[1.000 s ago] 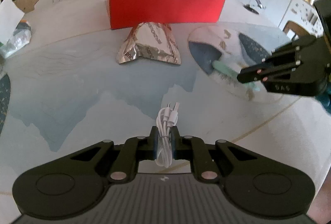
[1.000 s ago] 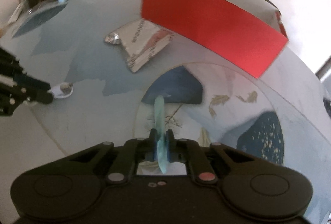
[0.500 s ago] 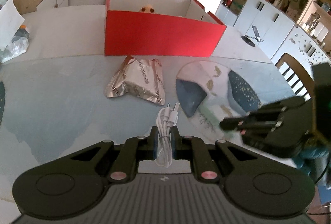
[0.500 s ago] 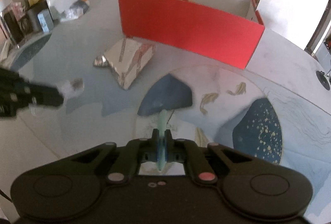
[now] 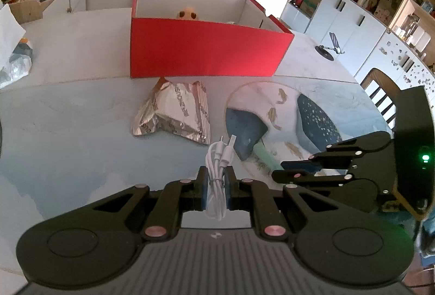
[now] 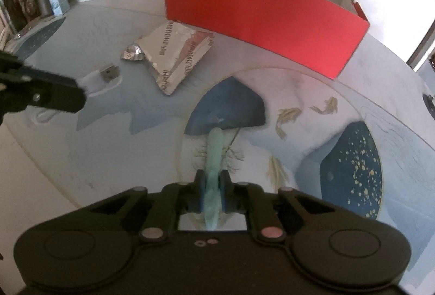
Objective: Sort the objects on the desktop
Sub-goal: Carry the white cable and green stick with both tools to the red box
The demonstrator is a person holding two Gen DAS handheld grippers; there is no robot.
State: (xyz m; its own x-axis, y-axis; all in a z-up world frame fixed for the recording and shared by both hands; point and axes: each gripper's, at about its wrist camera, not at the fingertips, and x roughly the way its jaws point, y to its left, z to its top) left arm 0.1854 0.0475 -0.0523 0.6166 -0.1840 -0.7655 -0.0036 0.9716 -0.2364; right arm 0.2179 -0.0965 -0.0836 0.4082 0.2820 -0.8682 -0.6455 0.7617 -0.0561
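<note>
My left gripper (image 5: 216, 180) is shut on a bundled white cable (image 5: 217, 172) and holds it above the table. My right gripper (image 6: 213, 186) is shut on a pale green stick-like object (image 6: 214, 156), also held above the table; that object also shows in the left wrist view (image 5: 265, 154). The right gripper shows in the left wrist view (image 5: 282, 171) at the right, the left gripper in the right wrist view (image 6: 78, 96) at the left. A red open box (image 5: 206, 47) (image 6: 261, 22) stands at the far side with an orange toy (image 5: 187, 14) inside. A silver snack packet (image 5: 176, 112) (image 6: 174, 55) lies in front of it.
The table has a painted mat with a round fish design (image 5: 285, 115). A plastic bag and paper (image 5: 13, 55) lie at the far left. Tins and boxes (image 6: 40, 3) stand at the table's left end. A phone stand (image 5: 330, 46) stands at the far right. Chairs stand around the table.
Both grippers have risen and pulled back with their objects, so the box's inside shows more in the left wrist view. The right gripper has come closer beside the left one.
</note>
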